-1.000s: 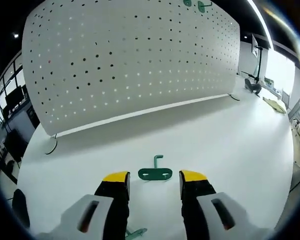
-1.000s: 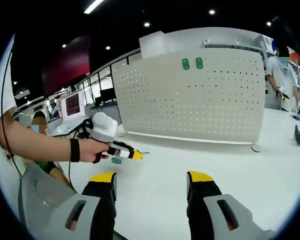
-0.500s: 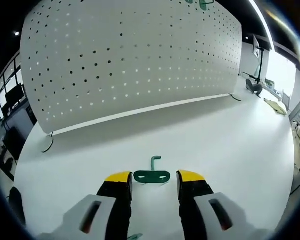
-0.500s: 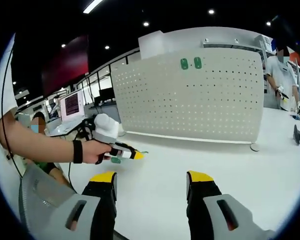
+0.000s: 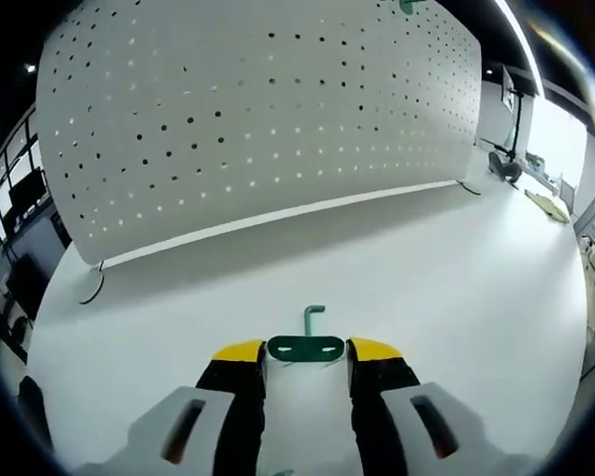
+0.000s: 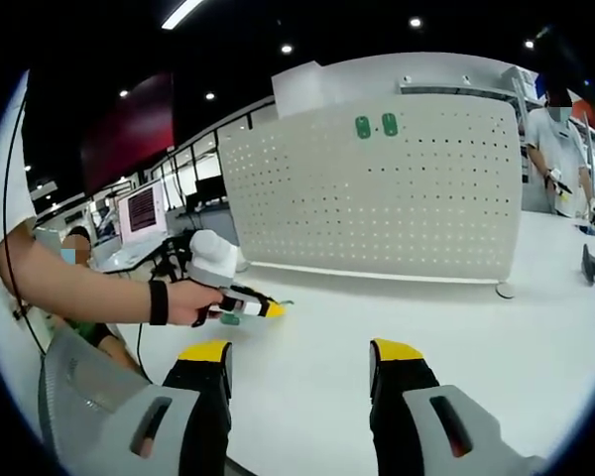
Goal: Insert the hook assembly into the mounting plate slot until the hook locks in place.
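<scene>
Left gripper [image 5: 305, 349] jaws flanking green hook [image 5: 305, 344] (grip unclear), right gripper [image 6: 302, 353] wide, empty.

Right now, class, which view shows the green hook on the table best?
The left gripper view: the green hook lies flat on the table, close up between the left gripper jaws, with its plate and bent stem clear. The right gripper view gives only a small green tip by that gripper's yellow tips.
</scene>
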The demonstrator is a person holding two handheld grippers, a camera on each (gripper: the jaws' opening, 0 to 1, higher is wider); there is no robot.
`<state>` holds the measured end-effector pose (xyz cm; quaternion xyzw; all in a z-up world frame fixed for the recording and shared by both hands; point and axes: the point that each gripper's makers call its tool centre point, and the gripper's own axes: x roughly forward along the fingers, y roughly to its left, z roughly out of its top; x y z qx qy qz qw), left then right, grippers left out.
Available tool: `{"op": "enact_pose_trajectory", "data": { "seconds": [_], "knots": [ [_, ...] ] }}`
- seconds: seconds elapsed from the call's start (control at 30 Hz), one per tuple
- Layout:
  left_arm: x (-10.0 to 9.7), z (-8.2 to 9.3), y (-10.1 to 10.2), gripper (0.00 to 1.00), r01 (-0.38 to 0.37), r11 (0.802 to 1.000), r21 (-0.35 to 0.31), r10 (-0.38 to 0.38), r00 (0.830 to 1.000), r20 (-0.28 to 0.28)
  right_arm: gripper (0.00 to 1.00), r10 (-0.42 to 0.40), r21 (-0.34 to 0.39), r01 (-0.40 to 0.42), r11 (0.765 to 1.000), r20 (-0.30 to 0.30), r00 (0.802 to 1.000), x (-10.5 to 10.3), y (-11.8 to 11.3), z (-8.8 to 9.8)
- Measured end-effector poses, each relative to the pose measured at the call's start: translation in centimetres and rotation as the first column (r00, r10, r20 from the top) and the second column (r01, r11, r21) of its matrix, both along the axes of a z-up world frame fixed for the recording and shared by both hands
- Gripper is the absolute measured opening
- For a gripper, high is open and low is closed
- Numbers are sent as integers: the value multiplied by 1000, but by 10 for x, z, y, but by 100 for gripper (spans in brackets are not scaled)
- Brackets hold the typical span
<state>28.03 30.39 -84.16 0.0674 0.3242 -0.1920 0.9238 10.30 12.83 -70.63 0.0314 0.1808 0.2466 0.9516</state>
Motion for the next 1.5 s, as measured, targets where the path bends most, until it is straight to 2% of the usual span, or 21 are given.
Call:
{"op": "enact_pose_trajectory", "data": {
  "seconds": [0.07, 0.43, 0.6, 0.83, 1.0, 1.07, 1.2, 1.5],
  "knots": [
    [1, 2, 1, 31, 2, 1000, 11, -2, 1000, 16, 56, 2, -2, -2, 1000, 3, 1000, 0, 1, 1],
    [-7, 2, -2, 31, 30, 999, -13, -30, 999, -12, 56, 4, -1, -4, 1000, 8, 1000, 0, 2, 2],
    [-13, 4, -5, 31, 17, 997, -69, -20, 999, -45, 56, 9, 0, -9, 1000, 9, 1000, -1, 3, 2],
    [-25, 7, -11, 30, 7, 994, -109, -16, 997, -82, 56, 21, 1, -21, 1000, 16, 1000, 0, 7, 3],
    [-31, 8, -17, 30, 41, 992, -122, -52, 995, -88, 56, 29, 3, -29, 1000, 20, 999, -1, 9, 5],
    [-31, 9, -15, 30, 32, 991, -129, -45, 994, -95, 56, 30, 4, -31, 1000, 21, 999, -1, 9, 5],
    [-31, 15, -16, 30, 27, 986, -164, -42, 995, -88, 56, 35, 6, -35, 999, 21, 999, -1, 10, 5],
    [-38, 21, -20, 30, 54, 971, -232, -82, 990, -116, 56, 43, 12, -44, 999, 19, 999, -3, 12, 5]
  ]
}}
